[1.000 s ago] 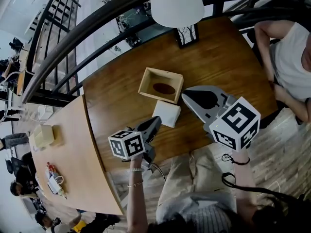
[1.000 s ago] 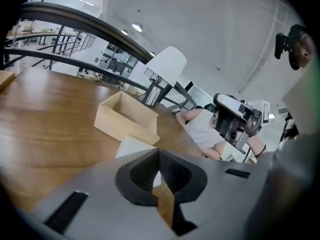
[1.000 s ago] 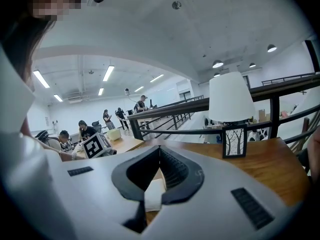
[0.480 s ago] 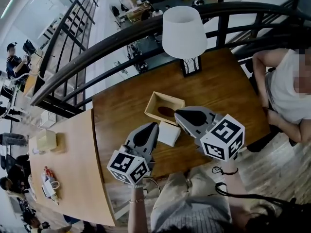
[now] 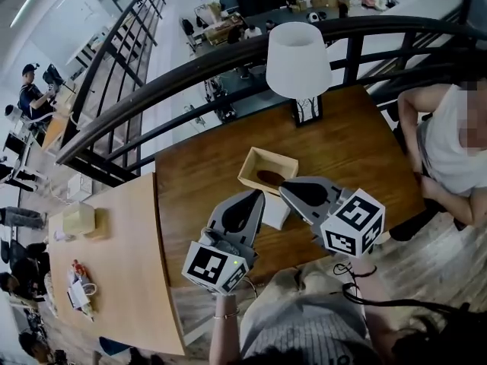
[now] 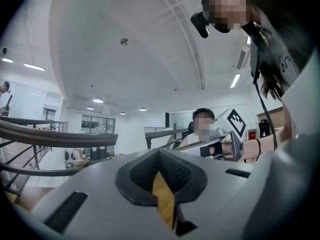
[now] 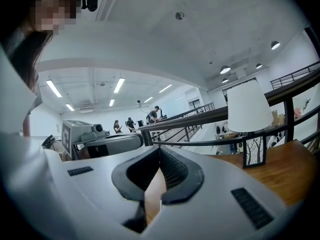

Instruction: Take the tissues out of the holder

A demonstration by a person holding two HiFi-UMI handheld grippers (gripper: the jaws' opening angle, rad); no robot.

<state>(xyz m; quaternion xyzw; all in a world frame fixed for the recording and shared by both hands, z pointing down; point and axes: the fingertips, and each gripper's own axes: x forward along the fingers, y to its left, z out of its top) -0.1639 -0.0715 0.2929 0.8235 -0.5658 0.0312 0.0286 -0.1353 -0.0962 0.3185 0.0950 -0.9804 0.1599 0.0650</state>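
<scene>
jaws of the left hand-held gripper are pressed together with nothing between them, and it points about level above the near part of the table. the right hand-held gripper, just beside it, is closed and empty as well. the tissues lie as a white stack on the table below and between the two tips, just outside the near wall of the holder, which looks empty apart from a dark oval in its floor. the task looks done, so the step in hand is probably a clean retreat. that is best done by keeping both sets of jaws closed and drawing back high and straight, so neither tip drags the loose stack or knocks the light holder. the near table edge runs under the grippers, close to the lap. the lamp stands at the far edge with the railing behind it. a seated person is at the right edge, so that side looks tight. left of the holder is bare wood, then the paler table, which leaves open room on that side and upward.
</scene>
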